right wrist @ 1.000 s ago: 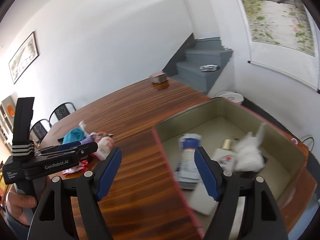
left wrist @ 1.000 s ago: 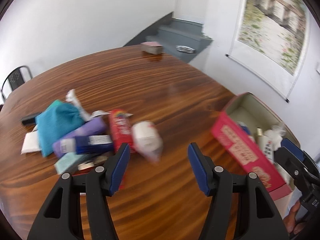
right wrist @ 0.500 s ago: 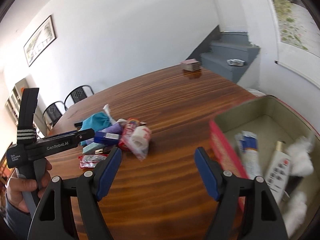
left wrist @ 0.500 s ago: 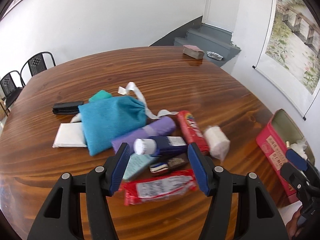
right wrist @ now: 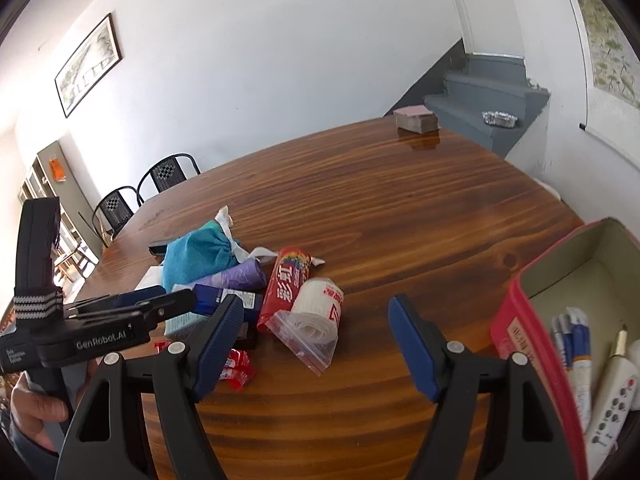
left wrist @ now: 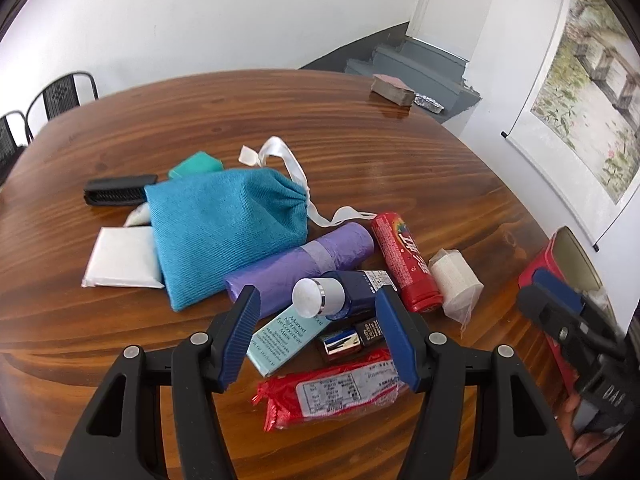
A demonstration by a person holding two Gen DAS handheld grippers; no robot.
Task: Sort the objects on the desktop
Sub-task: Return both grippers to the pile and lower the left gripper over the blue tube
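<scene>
A heap of small items, among them a dark blue silver-capped bottle (left wrist: 344,294) and a teal cloth drawstring pouch (left wrist: 224,232), lies on the round wooden bench (left wrist: 400,176); the left gripper (left wrist: 316,332) hovers above, fingers wide, empty; the right gripper (right wrist: 316,344), fingers wide, empty, hangs beside the red open tin box (right wrist: 532,344).

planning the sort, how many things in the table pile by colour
red: 2, candy tube, snack packet
blue/teal: 4, pouch, bottle, carton, teal block
purple: 1, bag roll
white: 2, tissue pack, bandage roll
black: 1, comb
total: 10
</scene>
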